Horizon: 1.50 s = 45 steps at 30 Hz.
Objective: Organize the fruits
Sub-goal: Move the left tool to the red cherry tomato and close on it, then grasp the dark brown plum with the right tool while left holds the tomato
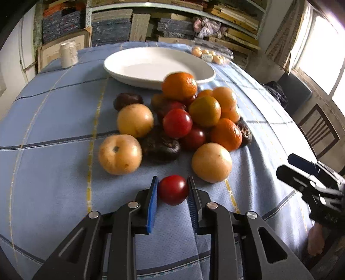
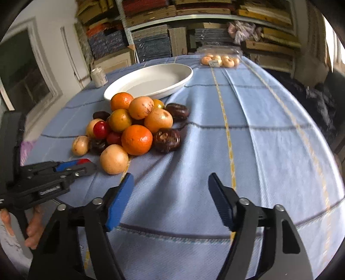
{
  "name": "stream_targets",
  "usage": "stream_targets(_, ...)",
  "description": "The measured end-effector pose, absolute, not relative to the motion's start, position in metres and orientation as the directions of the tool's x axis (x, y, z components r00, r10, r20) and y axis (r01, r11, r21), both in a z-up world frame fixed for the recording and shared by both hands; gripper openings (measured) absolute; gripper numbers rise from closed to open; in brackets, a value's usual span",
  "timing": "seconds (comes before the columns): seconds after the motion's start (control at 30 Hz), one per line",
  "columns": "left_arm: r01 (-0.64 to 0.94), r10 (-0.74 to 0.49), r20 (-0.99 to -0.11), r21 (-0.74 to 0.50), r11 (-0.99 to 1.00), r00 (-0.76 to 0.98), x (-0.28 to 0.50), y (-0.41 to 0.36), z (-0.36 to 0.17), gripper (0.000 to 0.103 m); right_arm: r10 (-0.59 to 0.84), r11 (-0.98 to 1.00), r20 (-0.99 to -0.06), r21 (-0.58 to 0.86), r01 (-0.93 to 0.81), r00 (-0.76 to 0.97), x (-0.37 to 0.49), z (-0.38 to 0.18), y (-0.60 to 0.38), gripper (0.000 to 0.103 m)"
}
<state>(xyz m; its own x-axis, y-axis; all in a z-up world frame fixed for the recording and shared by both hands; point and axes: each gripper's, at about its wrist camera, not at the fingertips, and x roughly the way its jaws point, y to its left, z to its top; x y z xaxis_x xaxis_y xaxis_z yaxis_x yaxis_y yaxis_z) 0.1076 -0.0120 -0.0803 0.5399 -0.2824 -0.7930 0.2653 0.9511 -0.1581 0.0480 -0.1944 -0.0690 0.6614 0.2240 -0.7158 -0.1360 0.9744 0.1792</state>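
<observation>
table: blue checked cloth, wrinkled
room: stacked shelves, window right
plate: beyond fruit pile
left gripper: clamped on tomato
right gripper: jaws apart, nothing between

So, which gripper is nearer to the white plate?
Hard to tell. Both the left gripper, shut on a red tomato, and the open right gripper sit before the fruit pile, the white plate beyond.

Daylight glares white through the window, soft shadows fall on the bench; fisheye bends the edges, shelves slightly blurred.
</observation>
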Motion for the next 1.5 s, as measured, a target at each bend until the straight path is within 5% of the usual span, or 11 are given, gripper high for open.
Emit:
stream_targets(0.43, 0.258, -0.280, -0.774, -0.156, 0.953, 0.567, 0.107, -0.006, -0.074, 0.026, 0.162, 0.960, -0.771, -0.020, -0.278, 0.616, 0.117, -0.090, -0.167, 0.068)
stream_targets(0.9, 0.287, -0.318, -0.786, -0.187, 0.940, 0.530, 0.111, -0.009, -0.079, 0.026, 0.269, 0.922, -0.762, 0.027, -0.386, 0.588, 0.138, -0.104, -0.167, 0.052)
stream_targets(0.97, 0.286, -0.320, -0.787, -0.191, 0.939, 0.527, 0.112, -0.009, -0.080, 0.026, 0.270, 0.919, -0.757, 0.019, -0.394, 0.595, 0.137, -0.104, -0.164, 0.040)
stream_targets(1.5, 0.271, -0.289, -0.758, -0.153, 0.950, 0.585, 0.105, -0.008, -0.072, 0.026, 0.270, 0.941, -0.733, 0.063, -0.333, 0.625, 0.095, -0.093, -0.186, 0.040)
